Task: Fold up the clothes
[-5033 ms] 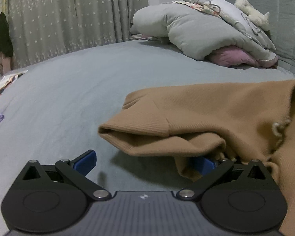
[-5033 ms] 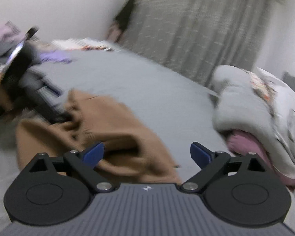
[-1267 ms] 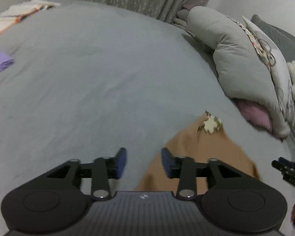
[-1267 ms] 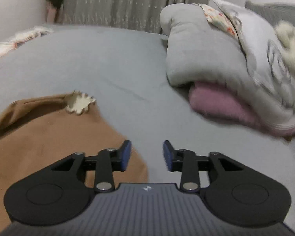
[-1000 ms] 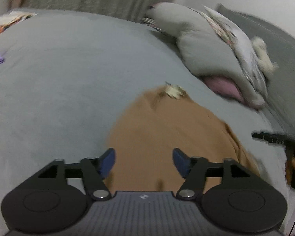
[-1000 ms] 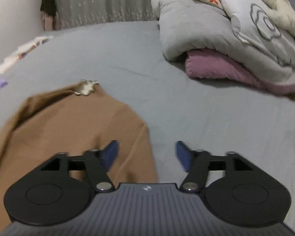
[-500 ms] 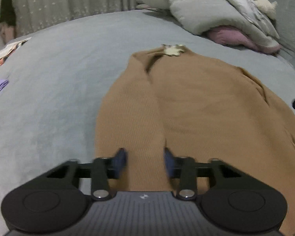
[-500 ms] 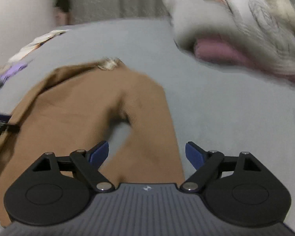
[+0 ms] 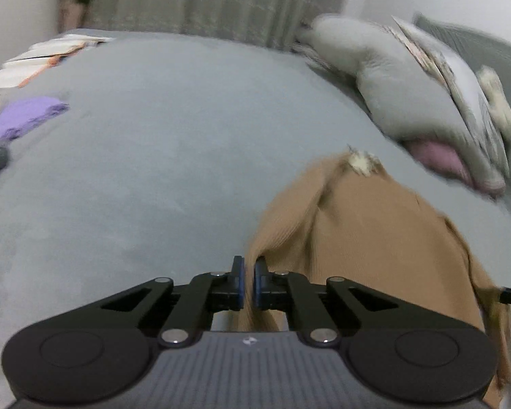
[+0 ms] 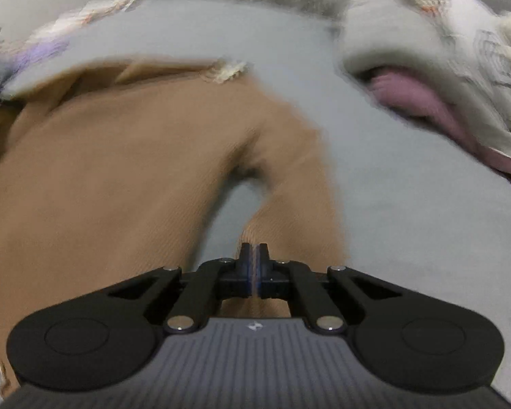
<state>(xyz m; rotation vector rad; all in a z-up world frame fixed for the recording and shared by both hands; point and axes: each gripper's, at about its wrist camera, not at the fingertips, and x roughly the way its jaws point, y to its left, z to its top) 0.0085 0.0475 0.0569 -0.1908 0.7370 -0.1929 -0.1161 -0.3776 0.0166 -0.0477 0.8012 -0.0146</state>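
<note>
the brown knit sweater [image 9: 368, 225] lies spread on the grey bed [image 9: 146, 177], its body flat and running away from both cameras toward a cream fuzzy trim [image 9: 360, 163] at its far end. in the right wrist view the sweater [image 10: 112, 170] fills the left and middle of the frame, with the cream trim [image 10: 226, 70] at the top edge of the fabric, and one sleeve [image 10: 289, 184] arches away from the body so that a patch of grey bedding shows through the gap between them.

the left gripper [image 9: 248, 284] has its jaws drawn narrow, pinching a strip of the sweater's left edge, which rises between the blue pads [image 9: 241, 284]. the right gripper [image 10: 254, 269] has its jaws pressed nearly together on the end of the arched sleeve; a thin line of fabric shows between them.

beyond the sweater, to the right, a grey duvet [image 9: 412, 92] is bundled with a pink cloth [image 9: 439, 160] showing under its lower edge and a cream plush toy [image 9: 497, 102] on top. a purple garment [image 9: 24, 117] lies far left on the bed, well apart from the sweater, with papers [image 9: 44, 54] beyond it near the bed's edge. a grey curtain [image 9: 221, 3] hangs behind. both views are blurred, the right wrist view more so.
</note>
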